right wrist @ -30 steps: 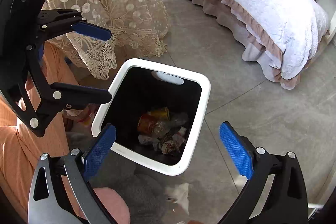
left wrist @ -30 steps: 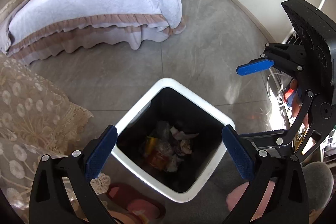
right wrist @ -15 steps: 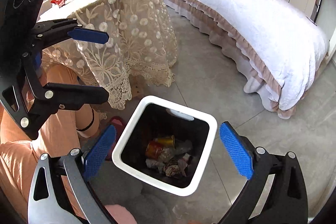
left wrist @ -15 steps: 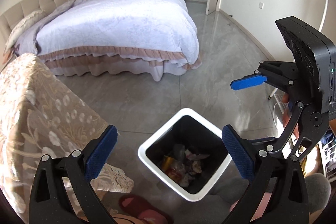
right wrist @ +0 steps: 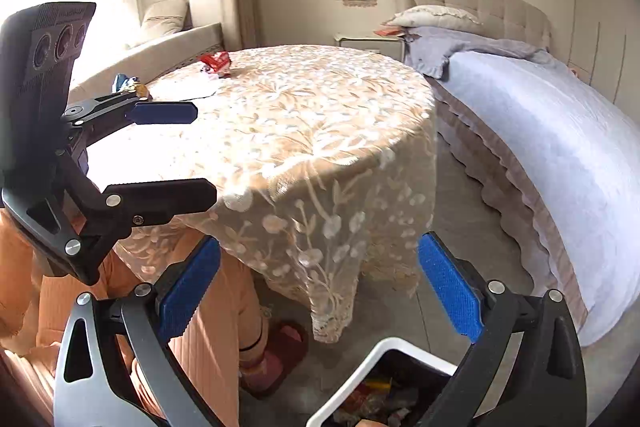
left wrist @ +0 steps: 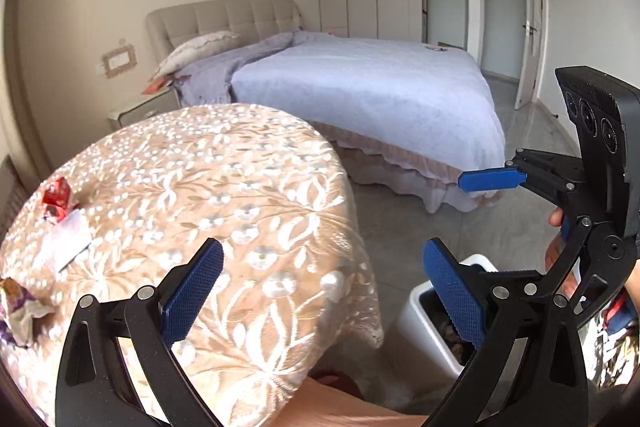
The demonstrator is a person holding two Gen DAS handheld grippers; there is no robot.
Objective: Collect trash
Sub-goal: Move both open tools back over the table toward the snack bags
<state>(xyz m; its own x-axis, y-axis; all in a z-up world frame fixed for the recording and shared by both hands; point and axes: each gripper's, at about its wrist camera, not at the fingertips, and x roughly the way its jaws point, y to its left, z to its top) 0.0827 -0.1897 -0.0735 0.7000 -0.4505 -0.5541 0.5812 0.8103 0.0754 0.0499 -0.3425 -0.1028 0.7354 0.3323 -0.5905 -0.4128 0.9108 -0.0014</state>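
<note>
Both hand-held grippers, left (left wrist: pixel 322 293) and right (right wrist: pixel 318 285), are held wide open, empty. Trash is already seen in the bin (right wrist: pixel 374 357) on the floor. Left on the table (left wrist: pixel 224 163): red wrapper (left wrist: pixel 56 201), white paper (left wrist: pixel 66 241), crumpled wrapper (left wrist: pixel 16 301).

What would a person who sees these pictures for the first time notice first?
Probably the round table under its lace floral cloth, filling the middle of both views, with a red wrapper and other litter near its far left edge. Behind it stands a big bed with a pale cover. Low at the right, a white trash bin holds rubbish, and both open grippers, left and right, frame the scene.
</note>
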